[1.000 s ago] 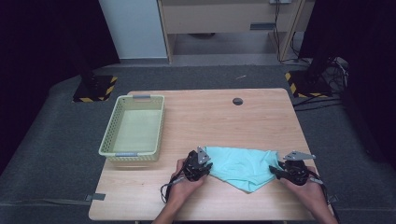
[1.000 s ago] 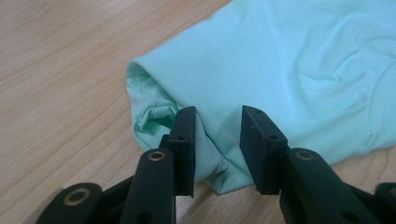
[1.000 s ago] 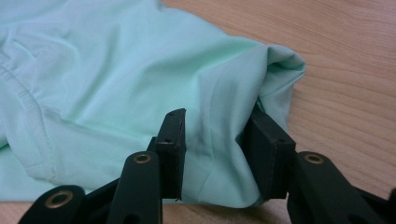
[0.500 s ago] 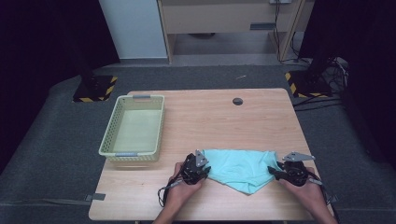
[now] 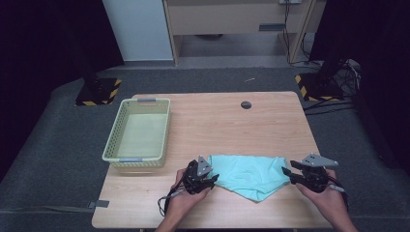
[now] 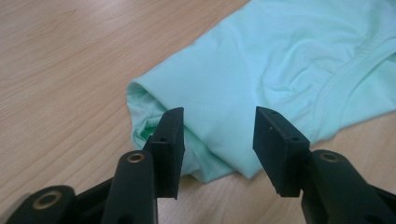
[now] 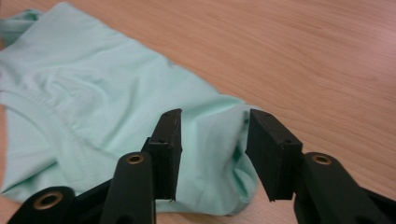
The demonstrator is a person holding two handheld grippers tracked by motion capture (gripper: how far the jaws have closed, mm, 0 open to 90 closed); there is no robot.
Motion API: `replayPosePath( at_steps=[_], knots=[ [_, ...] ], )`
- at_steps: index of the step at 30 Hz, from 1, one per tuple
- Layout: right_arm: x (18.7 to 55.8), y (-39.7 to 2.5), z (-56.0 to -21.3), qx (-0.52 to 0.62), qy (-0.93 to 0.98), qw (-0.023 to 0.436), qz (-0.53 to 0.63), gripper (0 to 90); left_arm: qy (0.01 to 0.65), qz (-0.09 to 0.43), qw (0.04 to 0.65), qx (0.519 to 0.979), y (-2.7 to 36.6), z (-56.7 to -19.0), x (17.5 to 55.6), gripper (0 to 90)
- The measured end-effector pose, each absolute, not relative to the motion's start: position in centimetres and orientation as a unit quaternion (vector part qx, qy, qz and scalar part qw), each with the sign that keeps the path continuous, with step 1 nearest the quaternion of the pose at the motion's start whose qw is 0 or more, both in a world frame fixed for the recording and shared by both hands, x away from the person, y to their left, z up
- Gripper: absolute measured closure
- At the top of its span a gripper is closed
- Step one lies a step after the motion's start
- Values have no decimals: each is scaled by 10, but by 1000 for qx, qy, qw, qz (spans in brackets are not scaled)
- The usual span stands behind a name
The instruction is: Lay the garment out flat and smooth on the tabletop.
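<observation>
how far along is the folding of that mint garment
Early stage. Done: the mint garment lies bunched on the table, near its front edge. In hand: the left gripper and right gripper sit open at its two ends, jaws astride the cloth, nothing pinched yet. Left: gripping, probably folding; the basket holds nothing.

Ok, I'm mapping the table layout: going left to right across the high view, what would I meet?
Basket → left gripper → mint-green cloth → right gripper. The small dark disc lies farther back, above the cloth, so it is left out of the order.
</observation>
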State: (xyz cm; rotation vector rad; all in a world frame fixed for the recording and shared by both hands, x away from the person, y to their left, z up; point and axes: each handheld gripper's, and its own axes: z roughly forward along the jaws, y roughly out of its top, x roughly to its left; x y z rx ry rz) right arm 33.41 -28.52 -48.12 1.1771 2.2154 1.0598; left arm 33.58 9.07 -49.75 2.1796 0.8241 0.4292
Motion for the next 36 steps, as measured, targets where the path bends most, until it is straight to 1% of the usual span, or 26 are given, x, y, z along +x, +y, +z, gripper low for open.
replayPosePath(
  at_steps=[2, 7, 10, 17, 21, 25, 31, 36],
  knots=[
    [332, -281, -482, 409, 806, 196, 380, 599, 318, 164, 380, 853, 91, -495, 333, 530],
    [327, -277, -486, 392, 820, 181, 376, 730, 300, 156, 387, 858, 87, -493, 328, 552],
    [321, -274, -492, 377, 829, 172, 376, 752, 291, 151, 383, 864, 85, -495, 327, 572],
    [311, -269, -494, 352, 841, 167, 376, 714, 287, 137, 384, 867, 81, -502, 327, 583],
    [310, -267, -498, 341, 847, 163, 373, 694, 271, 136, 373, 877, 75, -508, 325, 594],
    [310, -266, -502, 333, 852, 158, 371, 667, 268, 137, 365, 881, 72, -514, 326, 593],
    [309, -259, -510, 317, 861, 146, 371, 579, 266, 138, 372, 878, 69, -515, 326, 560],
    [308, -251, -512, 306, 866, 148, 366, 520, 259, 138, 372, 881, 65, -518, 324, 512]
  ],
)
